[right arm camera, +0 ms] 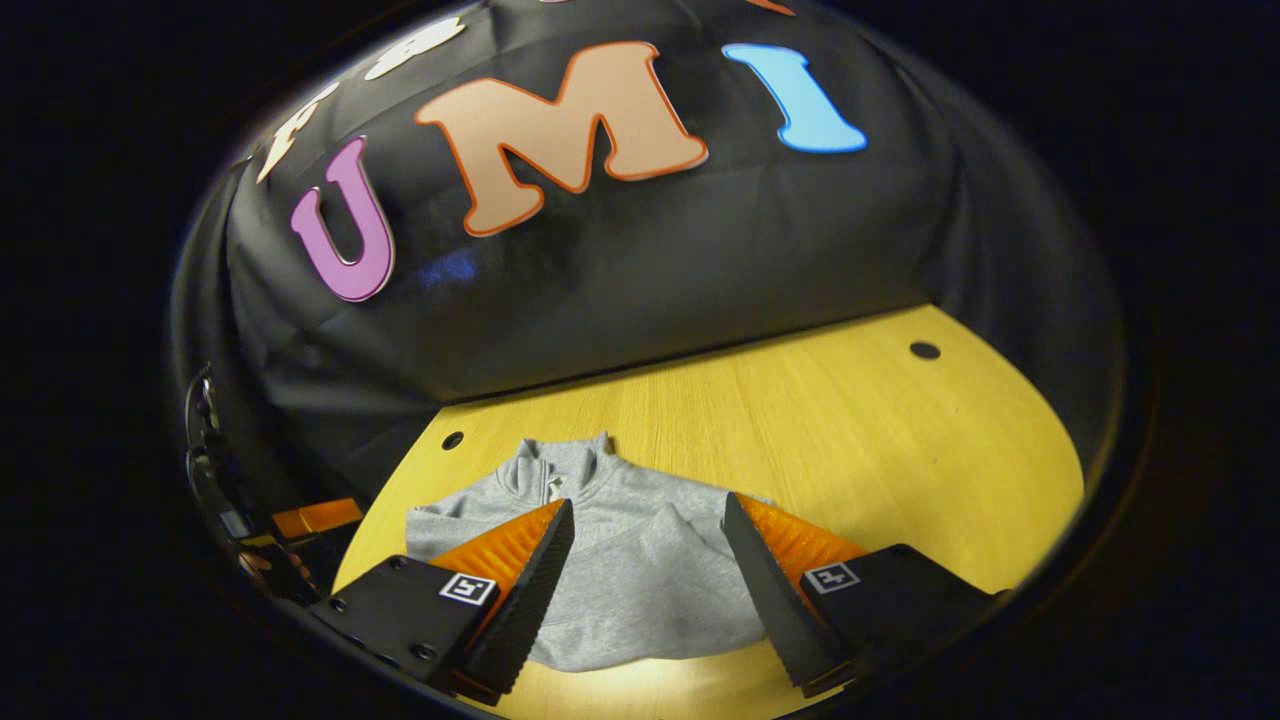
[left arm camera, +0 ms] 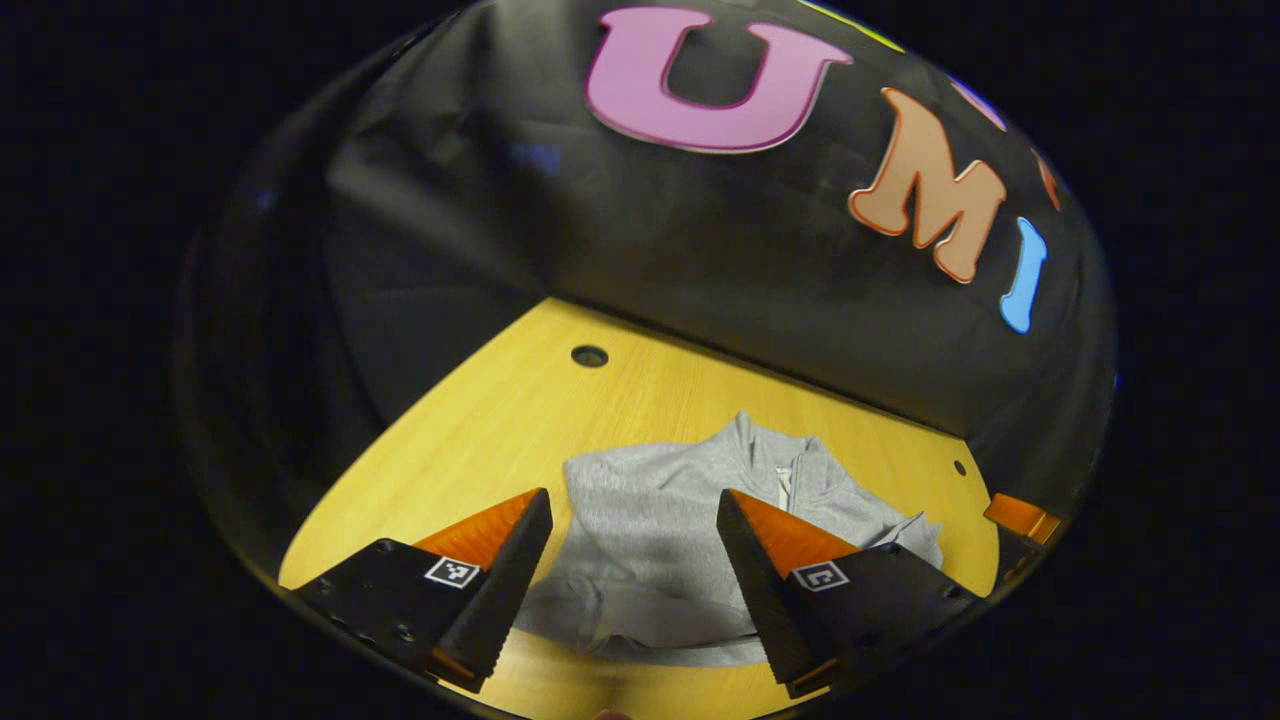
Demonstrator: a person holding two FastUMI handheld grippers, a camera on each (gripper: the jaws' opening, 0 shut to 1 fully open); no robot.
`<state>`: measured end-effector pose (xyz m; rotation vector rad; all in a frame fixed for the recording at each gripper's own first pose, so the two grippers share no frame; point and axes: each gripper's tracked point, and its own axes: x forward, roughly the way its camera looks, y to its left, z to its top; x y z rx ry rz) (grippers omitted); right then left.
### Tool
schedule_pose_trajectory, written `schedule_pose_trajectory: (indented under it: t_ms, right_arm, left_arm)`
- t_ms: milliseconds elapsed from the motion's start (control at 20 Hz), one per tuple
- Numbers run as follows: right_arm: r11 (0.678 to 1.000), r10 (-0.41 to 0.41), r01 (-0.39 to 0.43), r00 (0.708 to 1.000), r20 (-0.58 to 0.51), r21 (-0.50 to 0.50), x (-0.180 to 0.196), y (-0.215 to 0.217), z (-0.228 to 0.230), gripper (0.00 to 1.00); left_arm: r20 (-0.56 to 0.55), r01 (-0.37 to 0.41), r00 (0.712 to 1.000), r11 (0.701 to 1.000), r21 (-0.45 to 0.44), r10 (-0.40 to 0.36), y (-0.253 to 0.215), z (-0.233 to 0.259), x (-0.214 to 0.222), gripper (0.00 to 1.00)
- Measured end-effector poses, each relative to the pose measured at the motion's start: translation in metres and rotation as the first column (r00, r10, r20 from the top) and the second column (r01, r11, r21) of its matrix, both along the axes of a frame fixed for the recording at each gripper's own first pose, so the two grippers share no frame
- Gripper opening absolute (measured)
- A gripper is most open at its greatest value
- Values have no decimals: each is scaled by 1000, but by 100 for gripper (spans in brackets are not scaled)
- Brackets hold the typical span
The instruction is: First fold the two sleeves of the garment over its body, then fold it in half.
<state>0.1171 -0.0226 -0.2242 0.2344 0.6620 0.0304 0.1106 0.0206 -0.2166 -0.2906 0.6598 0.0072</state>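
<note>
A grey zip-neck garment (left arm camera: 650,530) lies on the wooden table (left arm camera: 500,430), collar toward the booth wall, in a compact shape with cloth folded over its near part. My left gripper (left arm camera: 633,500) is open in front of it, nothing between the fingers; the cloth shows through the gap. In the right gripper view the same garment (right arm camera: 630,570) lies flat, collar away from me. My right gripper (right arm camera: 649,503) is open over its near half and grips nothing. The right gripper (left arm camera: 1020,517) also shows far right in the left gripper view. The left gripper (right arm camera: 315,518) shows at the left edge of the right gripper view.
The table has small round holes (left arm camera: 589,356) (right arm camera: 924,350) near its back edge. The black cloth wall (right arm camera: 640,270) rises right behind the table. Bare wood (right arm camera: 880,450) stretches to the right of the garment in the right gripper view.
</note>
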Motion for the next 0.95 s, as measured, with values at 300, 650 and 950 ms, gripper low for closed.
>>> schedule_pose_trajectory:
  t_ms: [300, 650, 950]
  right_arm:
    - [981, 72, -21, 963, 259, -195, -11, -2, 68, 96]
    - [970, 84, 12, 921, 381, -243, -13, -1, 105, 95]
    - [973, 75, 32, 894, 442, -230, -8, 0, 128, 95]
  left_arm:
    - [211, 48, 973, 978, 204, -91, -12, 72, -11, 96]
    - [291, 41, 950, 970, 241, -112, -17, 109, -21, 95]
    - [312, 23, 944, 965, 262, -108, -8, 121, -26, 96]
